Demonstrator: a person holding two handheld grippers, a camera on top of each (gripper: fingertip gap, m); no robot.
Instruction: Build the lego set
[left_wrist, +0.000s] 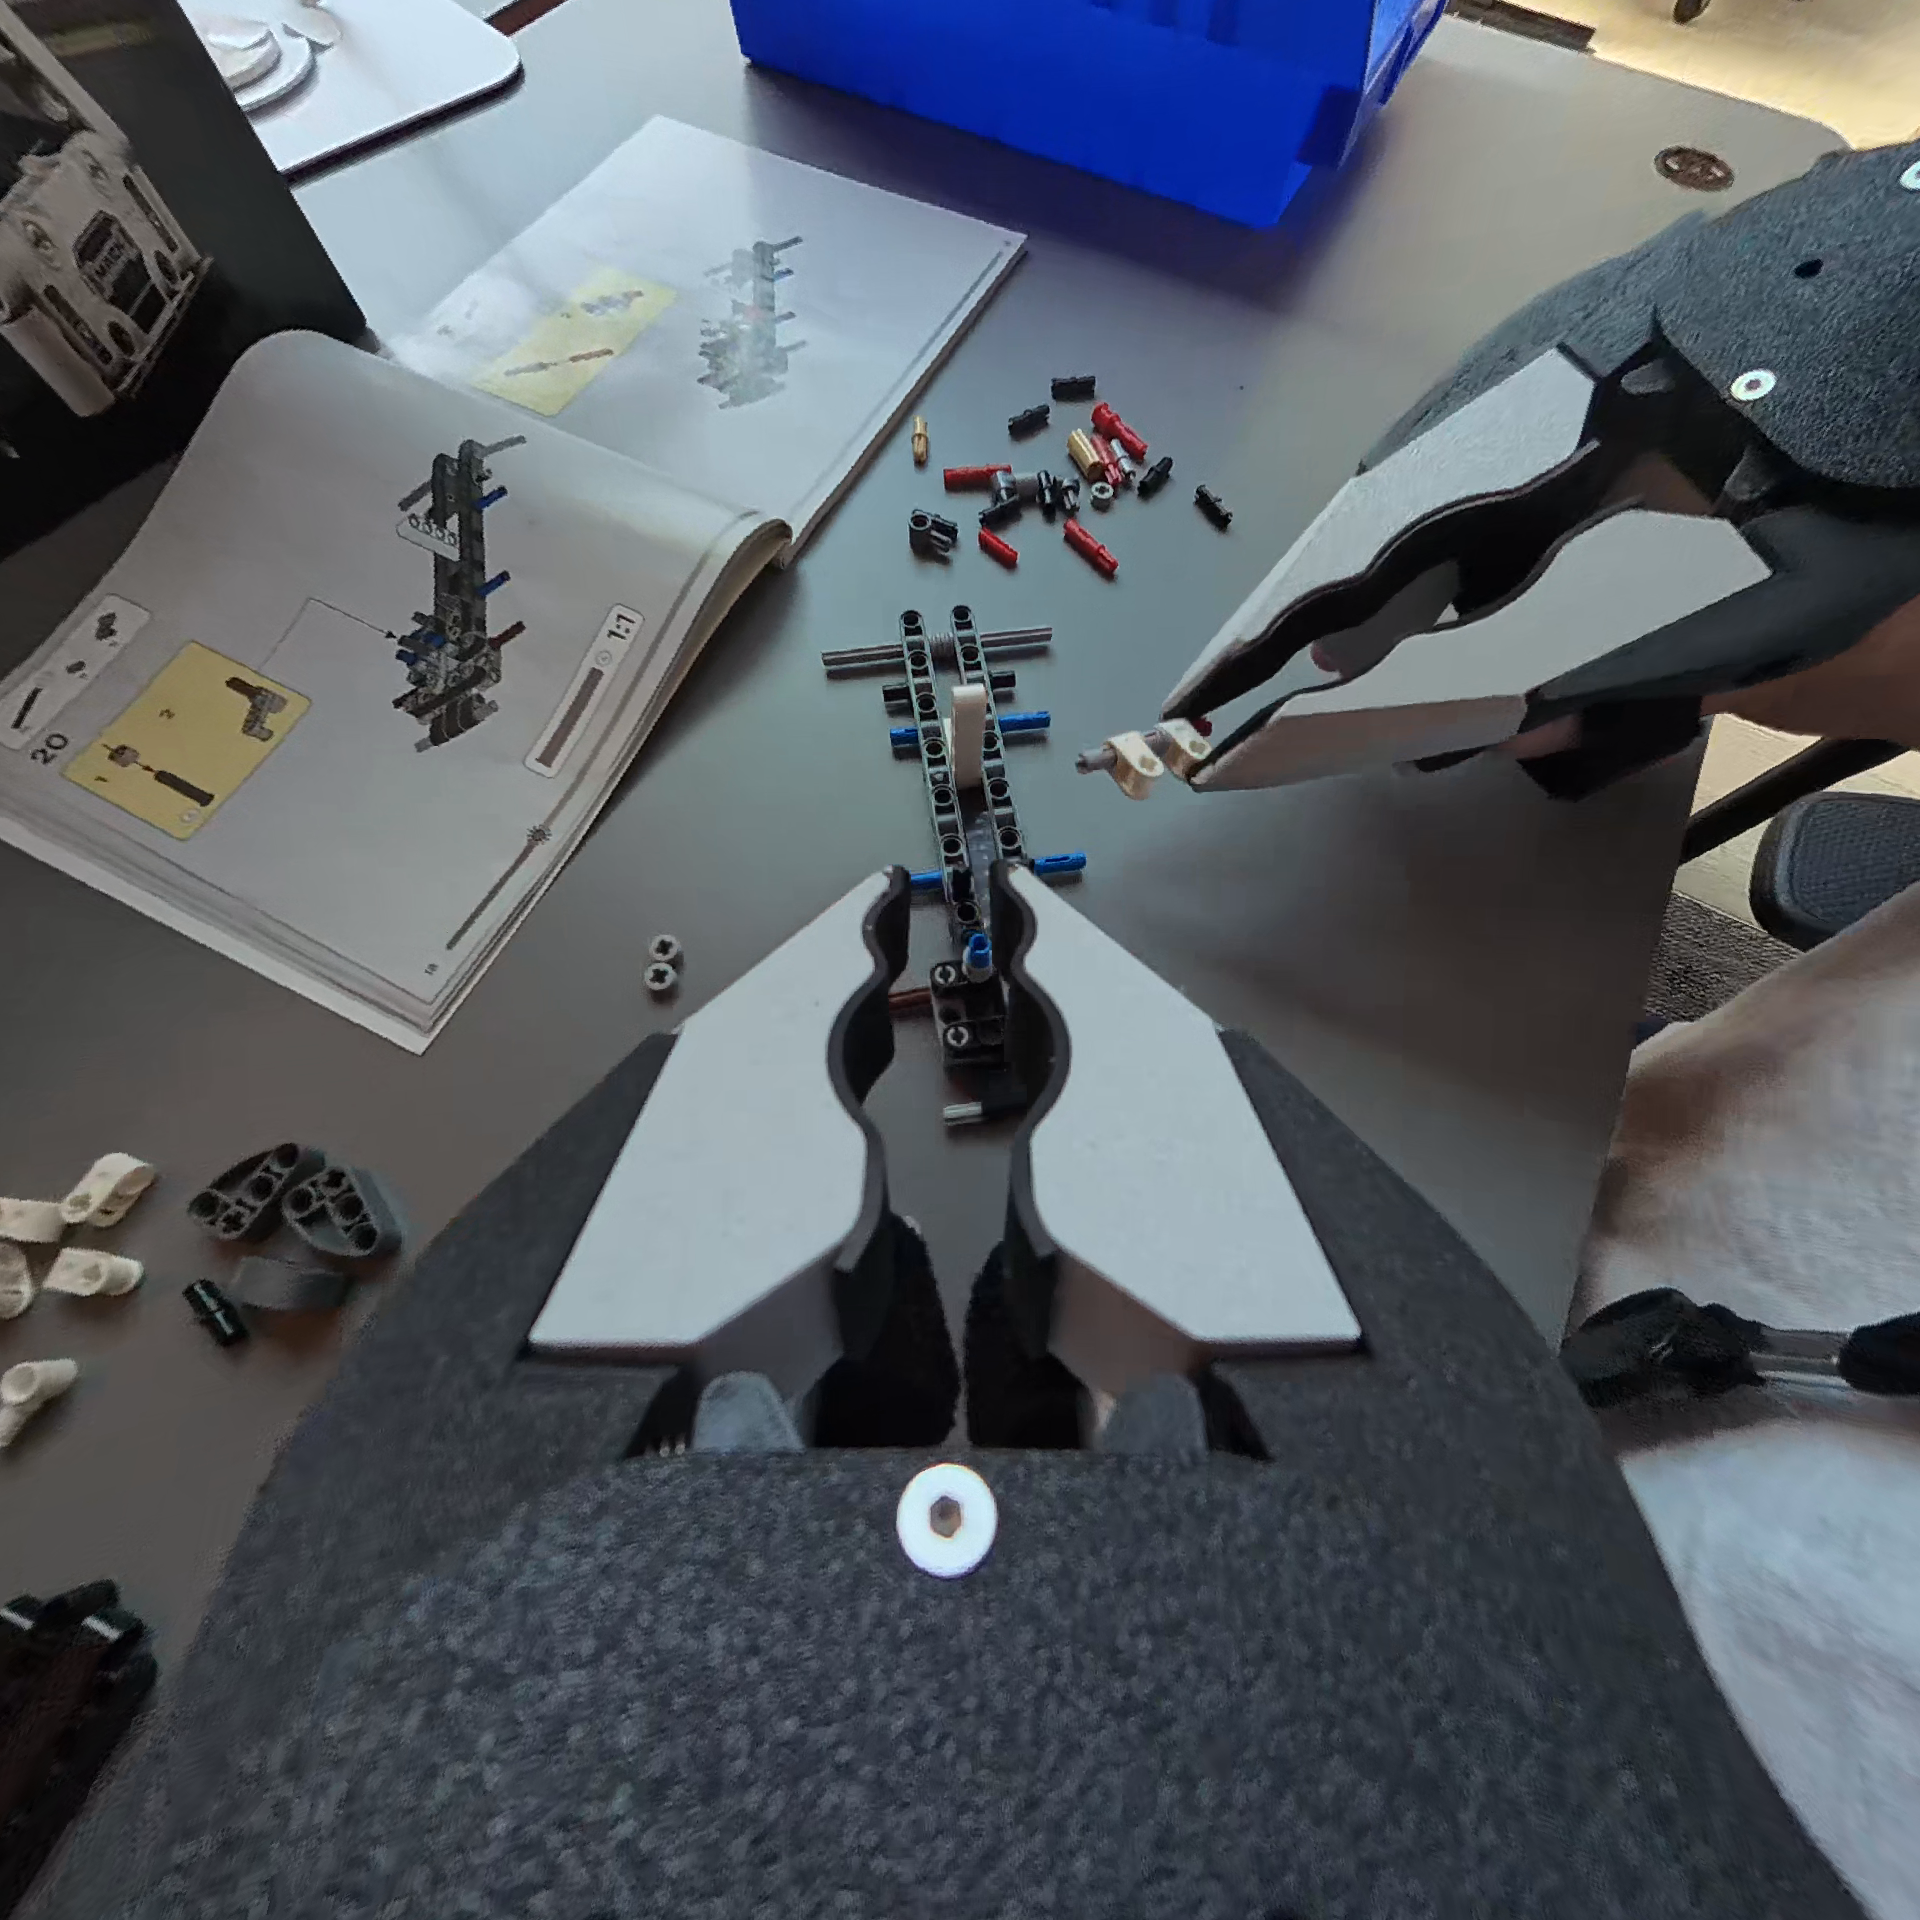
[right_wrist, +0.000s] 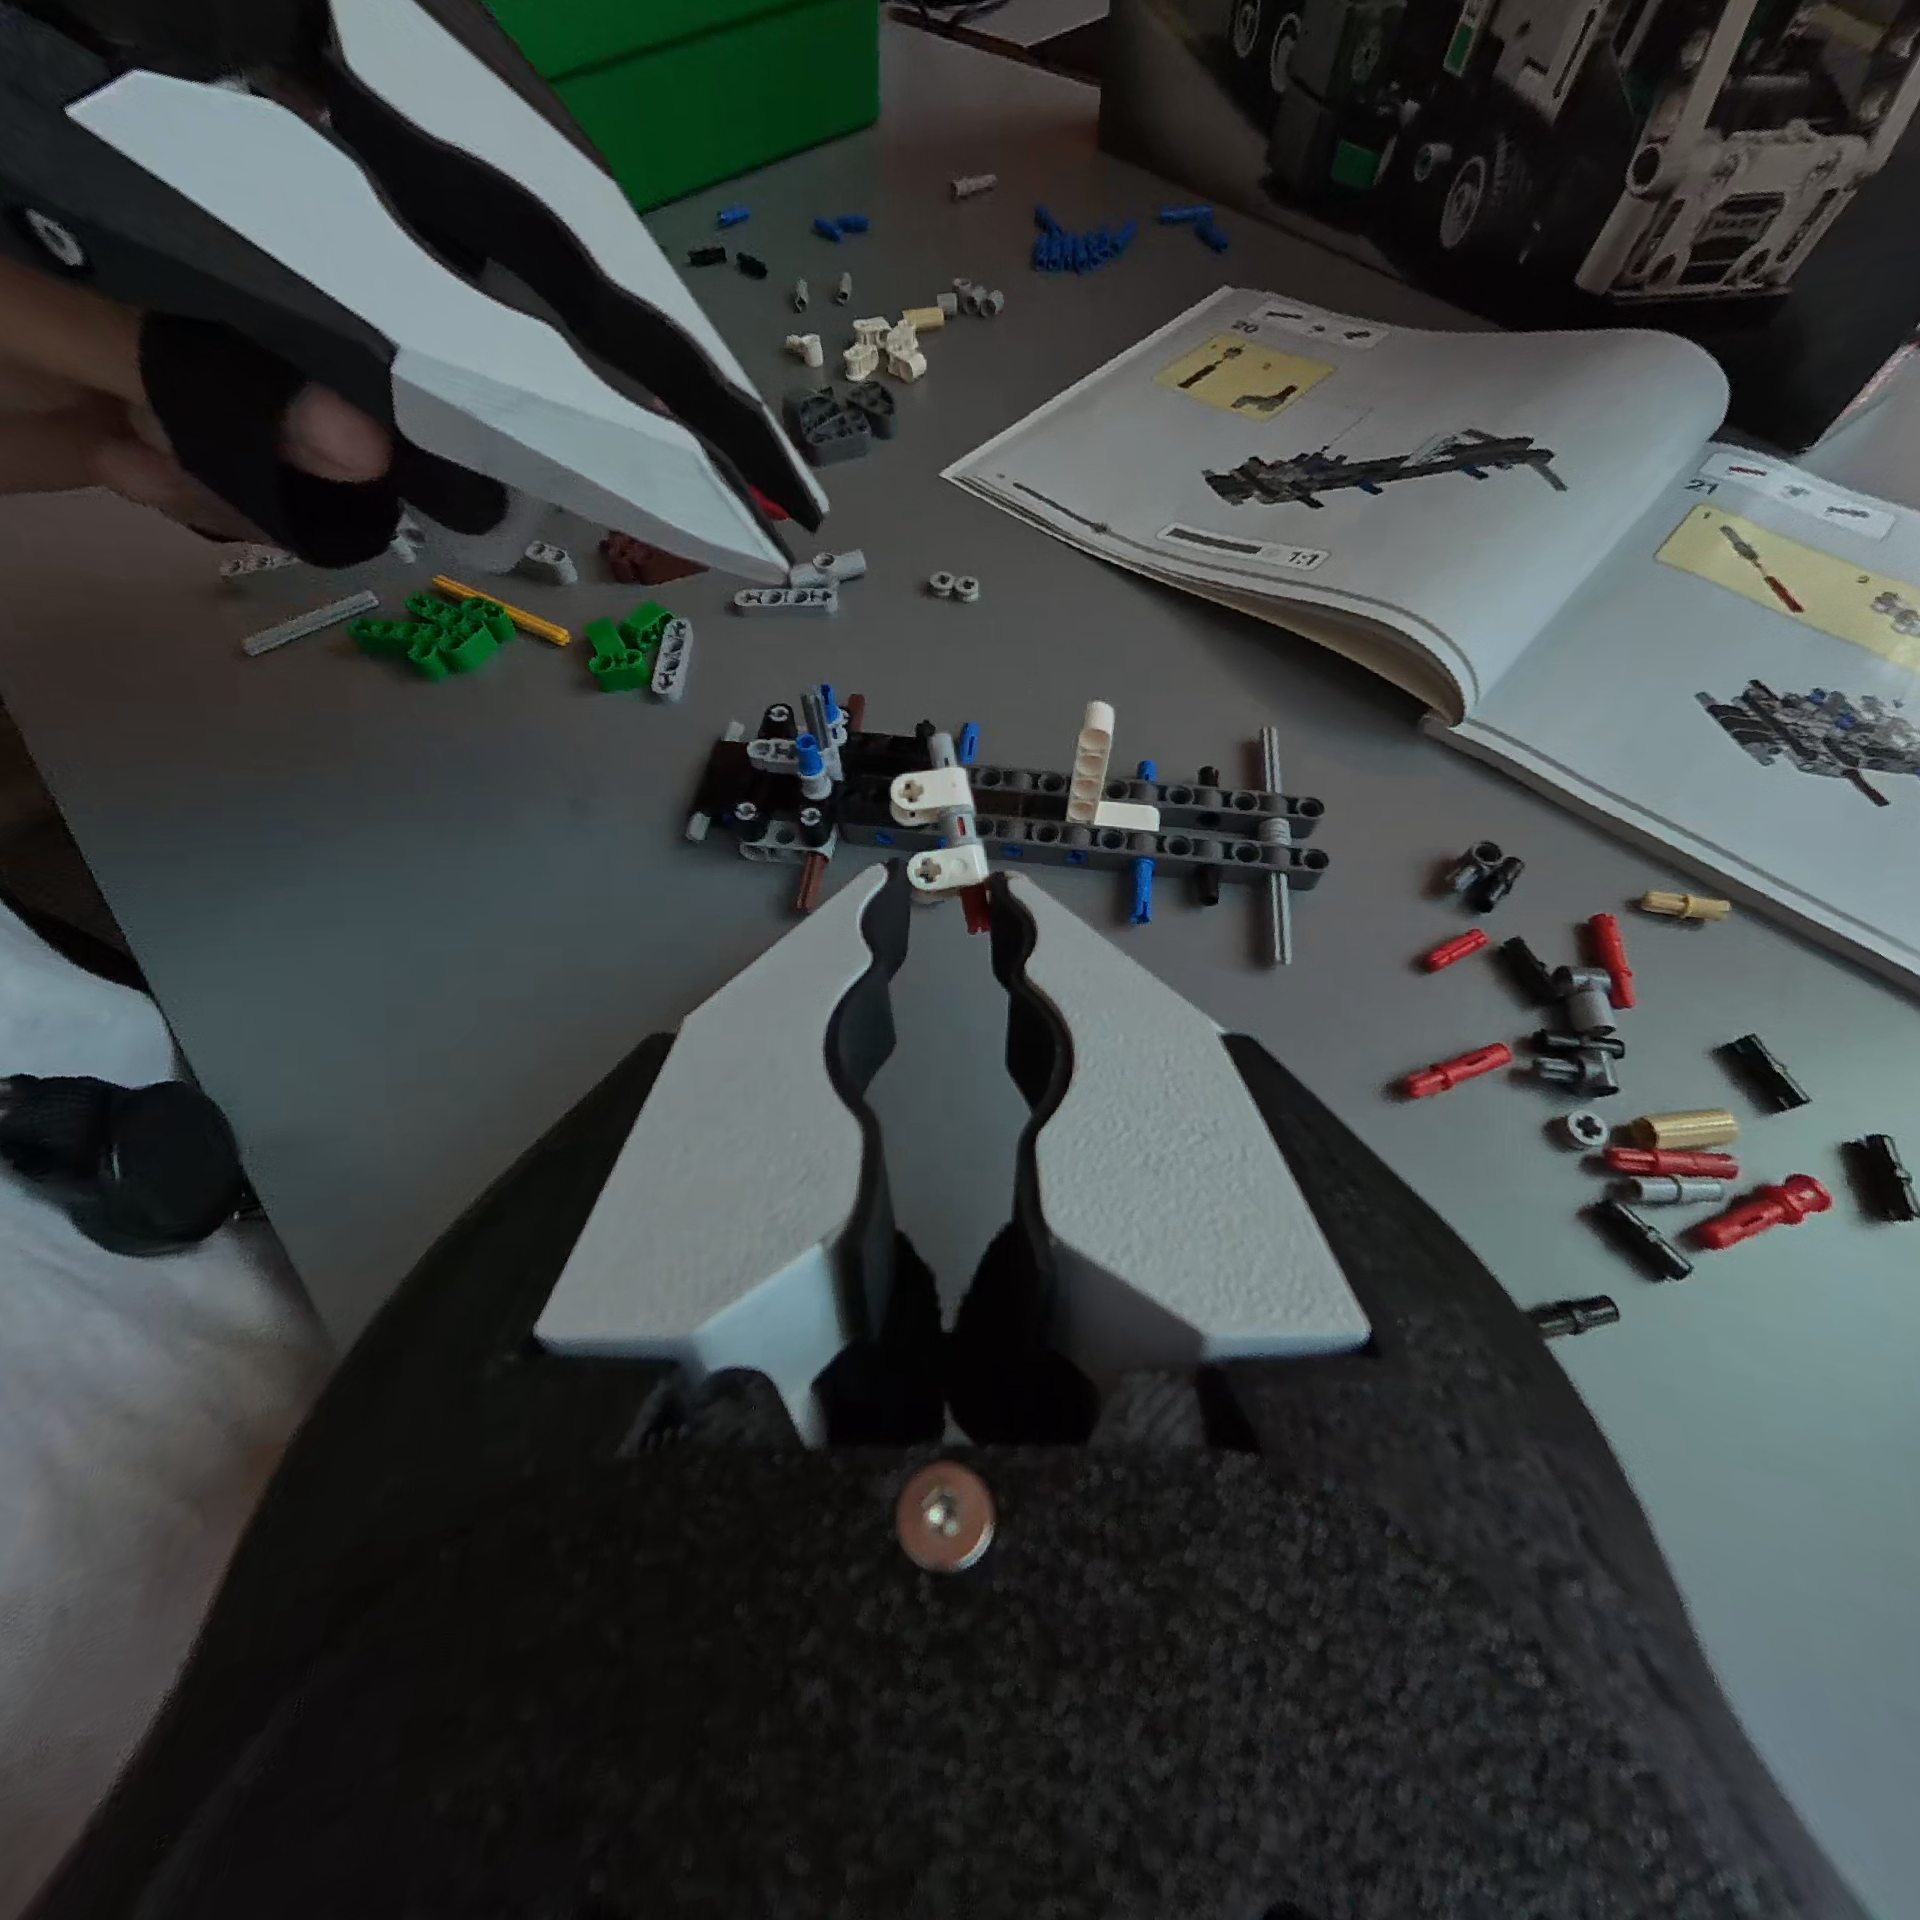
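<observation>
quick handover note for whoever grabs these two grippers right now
Right gripper: shut on a small axle sub-assembly with two white connectors, held in the air above the chassis frame.
Left gripper: fingers straddle the near end of the frame on the table; grip unclear.
Done: long dark-grey frame with blue pins and a white beam.
Left: fit the held piece, then follow the open instruction booklet. Loose red and black pins lie to the right.

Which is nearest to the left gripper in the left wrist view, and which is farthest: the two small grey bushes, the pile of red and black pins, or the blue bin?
From the left gripper:
1. Two small grey bushes, just left of its fingertips.
2. Pile of red and black pins, ahead, slightly right.
3. Blue bin, at the table's far edge.
</observation>
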